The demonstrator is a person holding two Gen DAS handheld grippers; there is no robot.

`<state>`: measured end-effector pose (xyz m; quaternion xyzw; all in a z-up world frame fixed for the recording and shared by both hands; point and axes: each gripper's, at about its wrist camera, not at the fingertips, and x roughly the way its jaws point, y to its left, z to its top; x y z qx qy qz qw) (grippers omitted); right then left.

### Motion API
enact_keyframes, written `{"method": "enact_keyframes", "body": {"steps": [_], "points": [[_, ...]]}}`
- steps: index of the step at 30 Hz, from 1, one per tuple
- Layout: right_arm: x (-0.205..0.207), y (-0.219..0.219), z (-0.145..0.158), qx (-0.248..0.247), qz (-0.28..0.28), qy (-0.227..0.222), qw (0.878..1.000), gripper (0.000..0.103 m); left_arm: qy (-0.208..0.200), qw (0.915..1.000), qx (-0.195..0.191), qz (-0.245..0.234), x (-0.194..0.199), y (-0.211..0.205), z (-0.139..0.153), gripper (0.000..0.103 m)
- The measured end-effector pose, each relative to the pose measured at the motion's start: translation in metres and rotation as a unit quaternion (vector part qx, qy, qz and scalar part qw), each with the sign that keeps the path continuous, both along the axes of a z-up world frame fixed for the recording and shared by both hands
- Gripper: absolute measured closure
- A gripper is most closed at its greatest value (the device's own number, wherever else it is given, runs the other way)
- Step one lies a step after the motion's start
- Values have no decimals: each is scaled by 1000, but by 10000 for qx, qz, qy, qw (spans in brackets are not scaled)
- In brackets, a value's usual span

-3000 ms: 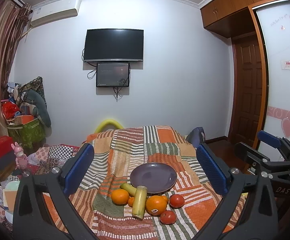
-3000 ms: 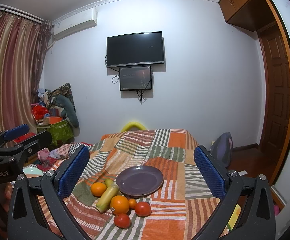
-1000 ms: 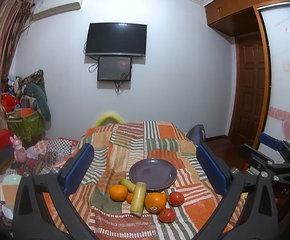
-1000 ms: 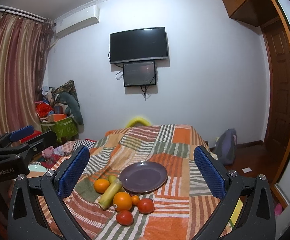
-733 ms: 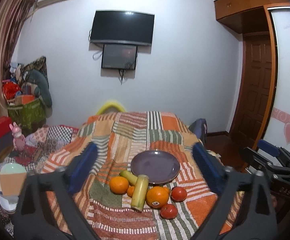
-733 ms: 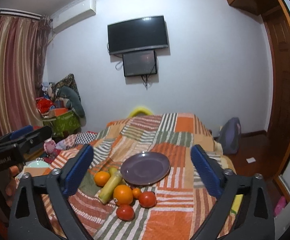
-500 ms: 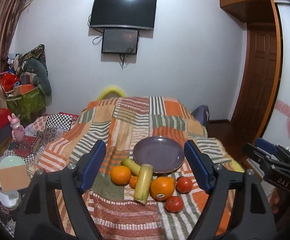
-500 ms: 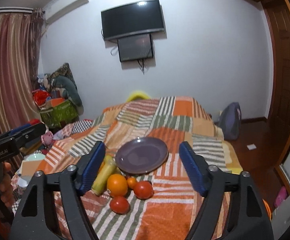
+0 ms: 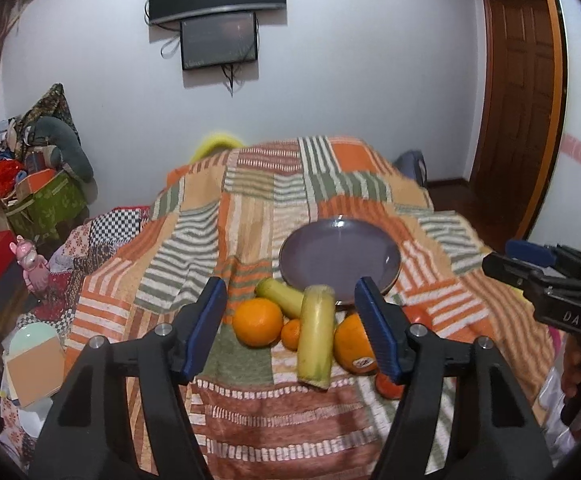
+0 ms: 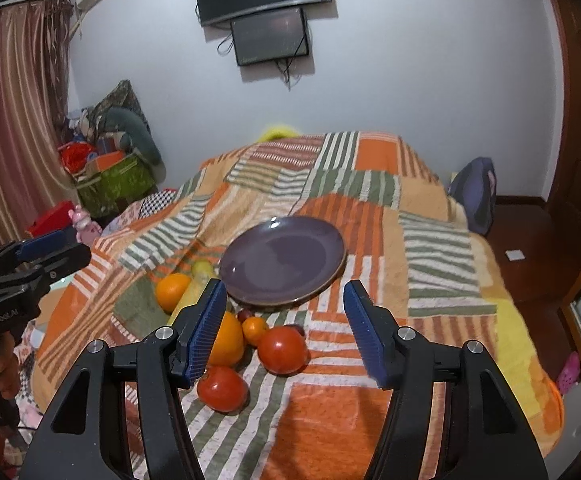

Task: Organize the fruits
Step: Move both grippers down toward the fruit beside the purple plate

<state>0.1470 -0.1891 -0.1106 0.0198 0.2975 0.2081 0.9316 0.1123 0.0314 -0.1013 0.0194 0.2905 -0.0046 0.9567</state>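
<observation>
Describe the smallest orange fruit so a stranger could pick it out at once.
Start at the purple plate on the patchwork blanket; the fruit lies in a cluster at its near rim. The small orange fruit sits mid-cluster, between the big orange and a red tomato. It is far smaller than either orange.

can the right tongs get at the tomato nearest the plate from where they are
Probably yes. The right tongs are open and empty, the tomato lies just ahead between the fingers, top uncovered; a small orange sits close beside it.
</observation>
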Motion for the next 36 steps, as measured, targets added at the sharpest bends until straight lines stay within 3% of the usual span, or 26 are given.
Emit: {"method": "enact_keyframes", "body": {"steps": [12, 21, 36], "points": [[22, 39, -37, -199, 492, 563, 9970, 45, 691, 9972, -222, 168, 35, 32, -42, 36], [38, 60, -68, -212, 767, 1140, 9903, 45, 1074, 9935, -369, 80, 38, 43, -68, 36], [48, 93, -89, -525, 1043, 1291, 9847, 45, 1326, 9900, -427, 219, 42, 58, -93, 36]]}}
